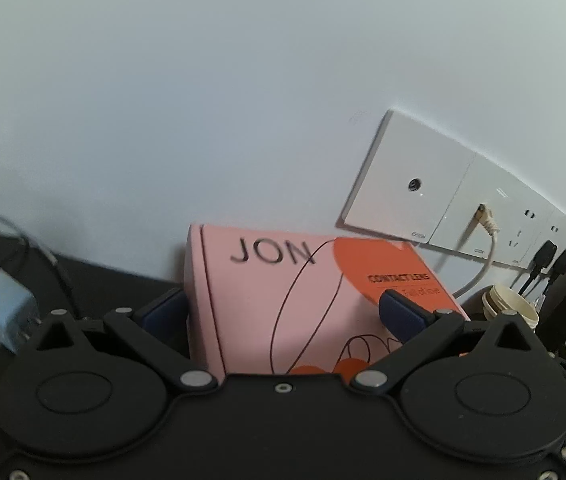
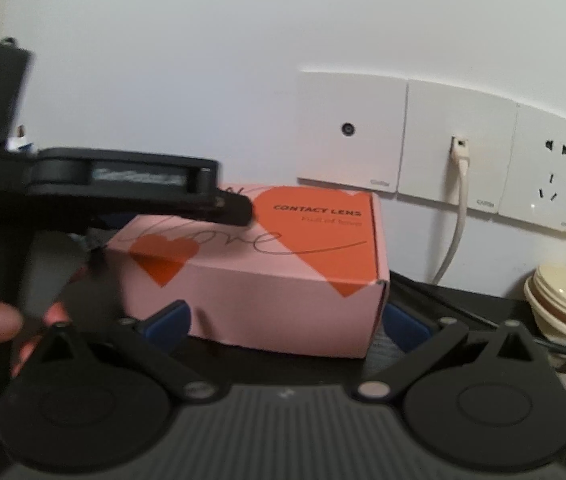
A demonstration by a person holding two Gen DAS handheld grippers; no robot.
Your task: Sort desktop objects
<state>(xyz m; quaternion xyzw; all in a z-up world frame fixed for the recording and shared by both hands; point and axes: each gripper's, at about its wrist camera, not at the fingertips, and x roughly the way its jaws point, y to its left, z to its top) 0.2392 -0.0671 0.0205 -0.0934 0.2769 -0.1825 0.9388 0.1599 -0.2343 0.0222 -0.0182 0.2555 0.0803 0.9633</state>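
From my left camera a plain white wall (image 1: 203,100) fills everything from nine o'clock round to two. At three o'clock a row of white wall plates (image 1: 407,184) runs tilted down toward four; the first has one small round port. On the next plate a white cable (image 1: 490,248) is plugged in and droops toward five o'clock. Two black plugs (image 1: 547,252) sit in the sockets beyond, side by side. The dark desk top (image 1: 95,280) shows at eight o'clock. My right camera sees the same plates nearly level at two o'clock, with an unused power socket (image 2: 551,160) just right of the cable's plate.
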